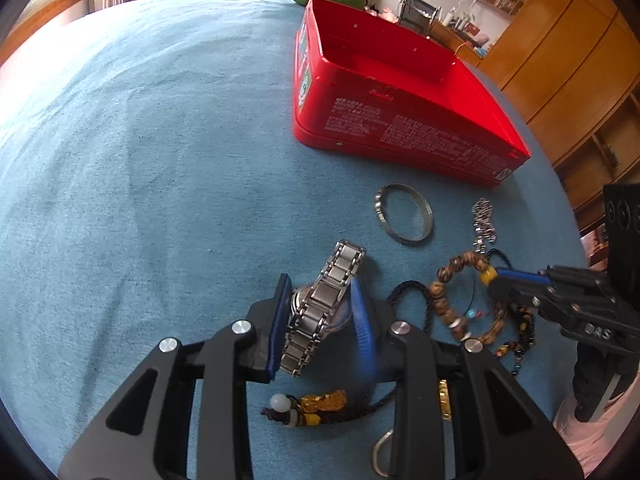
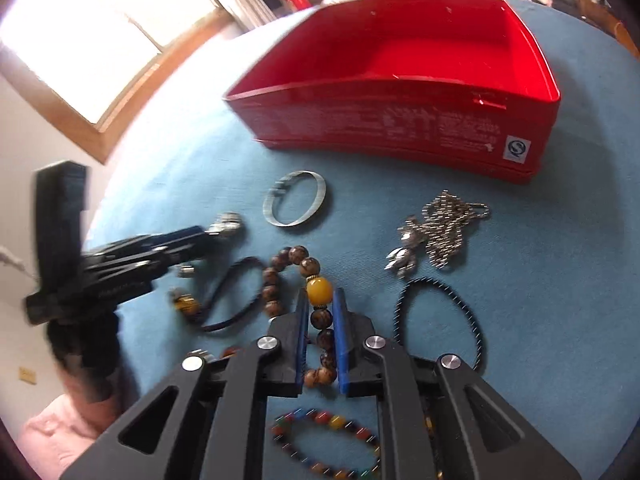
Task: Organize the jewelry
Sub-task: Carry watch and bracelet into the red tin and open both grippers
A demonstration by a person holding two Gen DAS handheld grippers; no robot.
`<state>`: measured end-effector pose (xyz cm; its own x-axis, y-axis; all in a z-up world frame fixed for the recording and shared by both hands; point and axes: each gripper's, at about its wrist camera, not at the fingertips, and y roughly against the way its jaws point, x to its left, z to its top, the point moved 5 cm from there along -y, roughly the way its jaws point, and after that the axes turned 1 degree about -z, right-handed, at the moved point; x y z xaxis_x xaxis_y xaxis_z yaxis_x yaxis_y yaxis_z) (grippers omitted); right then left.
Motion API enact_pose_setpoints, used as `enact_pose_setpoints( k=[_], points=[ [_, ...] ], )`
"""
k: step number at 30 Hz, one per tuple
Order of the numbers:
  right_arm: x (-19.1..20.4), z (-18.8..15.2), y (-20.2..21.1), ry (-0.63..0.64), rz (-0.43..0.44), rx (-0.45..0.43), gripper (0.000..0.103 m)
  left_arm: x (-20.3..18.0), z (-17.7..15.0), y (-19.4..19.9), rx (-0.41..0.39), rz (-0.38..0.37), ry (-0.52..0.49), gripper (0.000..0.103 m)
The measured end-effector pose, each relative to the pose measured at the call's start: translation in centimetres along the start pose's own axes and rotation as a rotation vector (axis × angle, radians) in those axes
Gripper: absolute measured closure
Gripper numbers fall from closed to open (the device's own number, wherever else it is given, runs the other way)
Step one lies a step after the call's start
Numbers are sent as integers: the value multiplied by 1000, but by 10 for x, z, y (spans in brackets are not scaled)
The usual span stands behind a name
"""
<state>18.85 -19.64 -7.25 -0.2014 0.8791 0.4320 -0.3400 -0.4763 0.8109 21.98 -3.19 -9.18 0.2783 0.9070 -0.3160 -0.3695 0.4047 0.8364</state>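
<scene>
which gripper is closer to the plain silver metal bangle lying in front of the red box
Left, as far as I can judge. The left gripper, shut on the steel-link watch, sits just short of the silver bangle. The right gripper, closed on the brown wooden bead bracelet, is farther back.

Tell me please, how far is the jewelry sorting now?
Done: nothing; the red box looks empty. In hand: the left gripper clamps the metal watch, the right gripper the wooden bead bracelet. Left on the cloth: silver bangle, chain necklace, other bracelets.
</scene>
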Motion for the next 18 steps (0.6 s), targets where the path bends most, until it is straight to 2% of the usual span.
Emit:
enact_pose_setpoints(
  k=[3,11,18],
  points=[
    [5,-4,16,-18,80,-18,91,-3,2,12,-32,-32,1,74],
    [4,0,63,-6,74,-104,91,-16,10,47,-111,-81,-10,74],
    [8,31,117,14,51,-218,91,-41,34,75,-166,-98,-55,74]
  ],
)
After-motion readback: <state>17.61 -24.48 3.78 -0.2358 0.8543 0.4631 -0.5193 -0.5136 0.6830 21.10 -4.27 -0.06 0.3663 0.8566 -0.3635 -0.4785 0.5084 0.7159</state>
